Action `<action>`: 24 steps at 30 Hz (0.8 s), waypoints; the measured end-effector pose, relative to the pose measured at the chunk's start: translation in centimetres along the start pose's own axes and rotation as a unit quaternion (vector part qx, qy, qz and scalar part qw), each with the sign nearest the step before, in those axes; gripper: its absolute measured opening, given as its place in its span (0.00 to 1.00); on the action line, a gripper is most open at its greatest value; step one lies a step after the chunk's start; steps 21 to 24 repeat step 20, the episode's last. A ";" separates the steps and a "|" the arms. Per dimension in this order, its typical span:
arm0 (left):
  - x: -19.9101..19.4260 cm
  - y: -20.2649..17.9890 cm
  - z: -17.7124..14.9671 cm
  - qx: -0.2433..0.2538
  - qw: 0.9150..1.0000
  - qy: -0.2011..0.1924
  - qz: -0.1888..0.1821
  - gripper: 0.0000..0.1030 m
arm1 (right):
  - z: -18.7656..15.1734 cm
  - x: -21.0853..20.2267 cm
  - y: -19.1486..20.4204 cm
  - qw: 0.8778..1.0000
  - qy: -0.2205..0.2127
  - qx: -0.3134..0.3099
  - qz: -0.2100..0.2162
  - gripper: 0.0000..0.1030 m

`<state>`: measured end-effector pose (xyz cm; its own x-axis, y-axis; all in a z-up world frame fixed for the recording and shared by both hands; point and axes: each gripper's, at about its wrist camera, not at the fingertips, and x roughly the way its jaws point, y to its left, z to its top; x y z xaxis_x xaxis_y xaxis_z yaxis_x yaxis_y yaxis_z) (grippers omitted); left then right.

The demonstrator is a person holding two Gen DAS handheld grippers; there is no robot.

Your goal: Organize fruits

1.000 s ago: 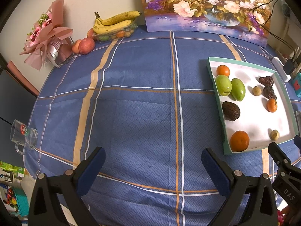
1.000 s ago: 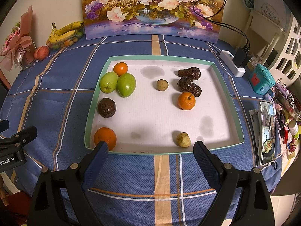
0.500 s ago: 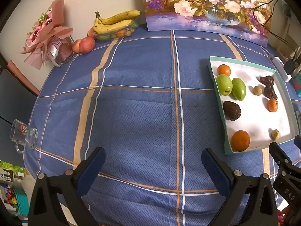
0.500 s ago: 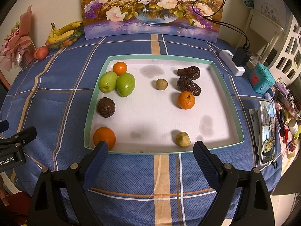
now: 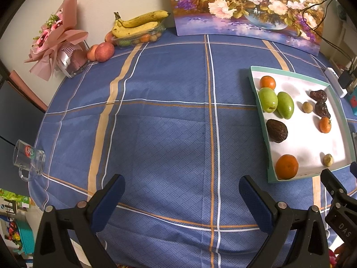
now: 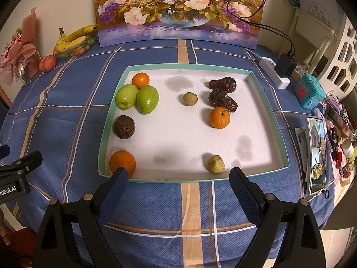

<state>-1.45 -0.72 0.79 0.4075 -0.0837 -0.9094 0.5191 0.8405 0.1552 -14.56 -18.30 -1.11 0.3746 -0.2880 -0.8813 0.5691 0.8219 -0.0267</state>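
Note:
A green-rimmed white tray (image 6: pixel 267 102) (image 5: pixel 256 82) holds several fruits: a big orange (image 6: pixel 122 162) at its near left corner, a dark wrinkled fruit (image 6: pixel 124 126), two green fruits (image 6: pixel 147 99), small oranges (image 6: pixel 219 117), dark dates (image 6: pixel 222 84) and small tan fruits (image 6: pixel 216 164). My right gripper (image 6: pixel 178 183) is open and empty, just in front of the tray's near edge. My left gripper (image 5: pixel 181 194) is open and empty over the bare blue cloth, left of the tray.
Bananas on a clear box (image 5: pixel 138 23), an apple (image 5: pixel 104 51), a pink bouquet (image 5: pixel 55 44) and a flower painting (image 6: pixel 178 11) stand at the back. A glass mug (image 5: pixel 29 158) sits at the left edge. A phone (image 6: pixel 316 154), power strip (image 6: pixel 274 72) and clutter lie right.
The right gripper has edged slightly forward toward the tray. The left gripper has barely moved. Both stay open and empty.

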 end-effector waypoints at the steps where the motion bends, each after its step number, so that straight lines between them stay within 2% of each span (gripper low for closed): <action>1: 0.0 0.0 0.1 0.000 1.000 0.000 0.000 1.00 | 0.0 0.0 0.0 1.000 0.000 0.000 0.000 0.89; 24: 0.0 0.2 0.0 -0.006 1.000 0.005 0.005 1.00 | -0.1 0.2 0.0 1.000 0.003 0.000 -0.001 0.89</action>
